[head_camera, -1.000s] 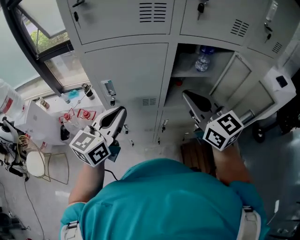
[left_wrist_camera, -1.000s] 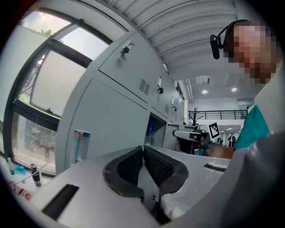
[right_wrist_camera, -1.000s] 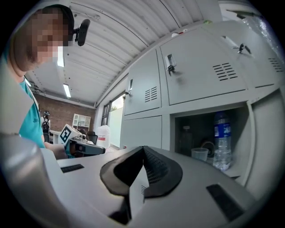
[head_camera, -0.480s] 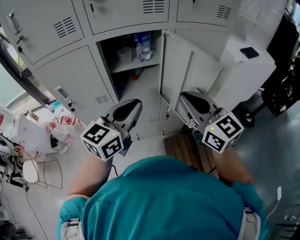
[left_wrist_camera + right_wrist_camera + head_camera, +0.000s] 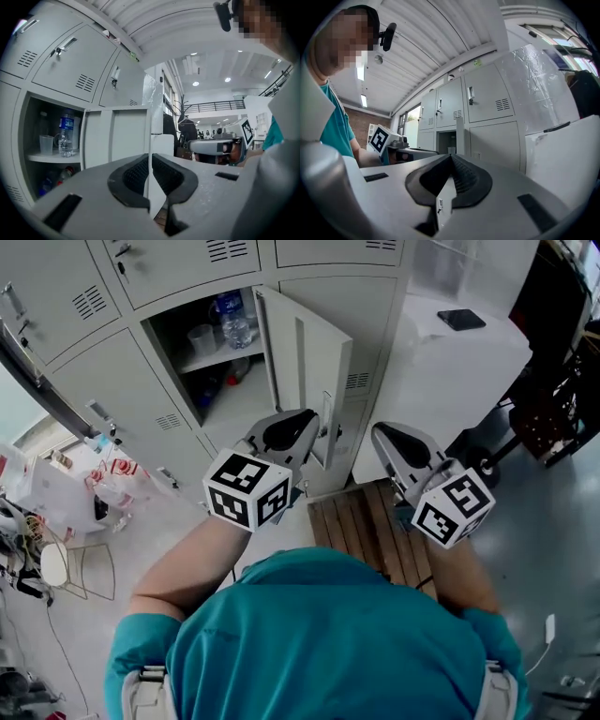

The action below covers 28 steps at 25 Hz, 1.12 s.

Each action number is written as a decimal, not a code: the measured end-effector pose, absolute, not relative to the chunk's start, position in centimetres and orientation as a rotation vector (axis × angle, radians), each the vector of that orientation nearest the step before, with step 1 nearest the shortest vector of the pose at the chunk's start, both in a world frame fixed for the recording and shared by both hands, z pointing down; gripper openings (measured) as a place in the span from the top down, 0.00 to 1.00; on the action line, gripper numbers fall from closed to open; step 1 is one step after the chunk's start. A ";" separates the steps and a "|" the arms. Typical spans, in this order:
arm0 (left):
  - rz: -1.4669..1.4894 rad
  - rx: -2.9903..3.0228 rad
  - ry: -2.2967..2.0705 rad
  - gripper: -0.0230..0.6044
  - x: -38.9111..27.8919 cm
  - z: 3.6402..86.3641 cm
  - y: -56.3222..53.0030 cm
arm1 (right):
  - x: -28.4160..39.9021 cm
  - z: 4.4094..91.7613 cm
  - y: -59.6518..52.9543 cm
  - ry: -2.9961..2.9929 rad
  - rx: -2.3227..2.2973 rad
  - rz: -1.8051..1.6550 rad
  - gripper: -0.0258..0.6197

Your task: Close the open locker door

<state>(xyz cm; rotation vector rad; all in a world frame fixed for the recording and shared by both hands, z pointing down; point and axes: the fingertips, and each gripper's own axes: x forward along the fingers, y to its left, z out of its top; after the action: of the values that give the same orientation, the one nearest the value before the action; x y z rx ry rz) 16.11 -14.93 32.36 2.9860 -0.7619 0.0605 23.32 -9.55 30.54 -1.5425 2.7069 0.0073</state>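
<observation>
Grey metal locker door standing open, both tongs clenched and empty in front of it.
The only print is the blue label on the one clear plastic water bottle, too small to read. The bottle shares the open compartment's shelf with one clear plastic cup. The door swings out from the compartment's right side, and its free edge is straight ahead of the left gripper; I cannot tell whether they touch. The right gripper hangs beside it over a brown slatted wooden board. To the right stands a white cabinet.
</observation>
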 end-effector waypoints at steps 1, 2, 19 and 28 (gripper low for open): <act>0.073 2.987 -0.783 0.95 17.0 32.4 -14.9 | 24.0 30.6 -9.0 2.701 -1.545 0.006 0.96; 0.089 2.990 -0.806 0.94 17.8 32.5 -14.9 | 24.6 30.7 -8.6 2.694 -1.548 0.004 0.96; 0.263 2.983 -1.175 0.80 21.5 33.7 -18.9 | 29.8 32.2 -5.5 2.627 -1.599 -0.055 0.96; 0.286 3.021 -1.194 0.84 20.9 33.8 -18.3 | 29.8 32.1 -6.2 2.640 -1.578 -0.053 0.96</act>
<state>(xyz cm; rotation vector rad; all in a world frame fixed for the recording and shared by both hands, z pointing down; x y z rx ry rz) 20.89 -18.29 33.77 3.0205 -1.1939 0.2859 29.83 -6.23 32.11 -1.5778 2.6397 -0.0531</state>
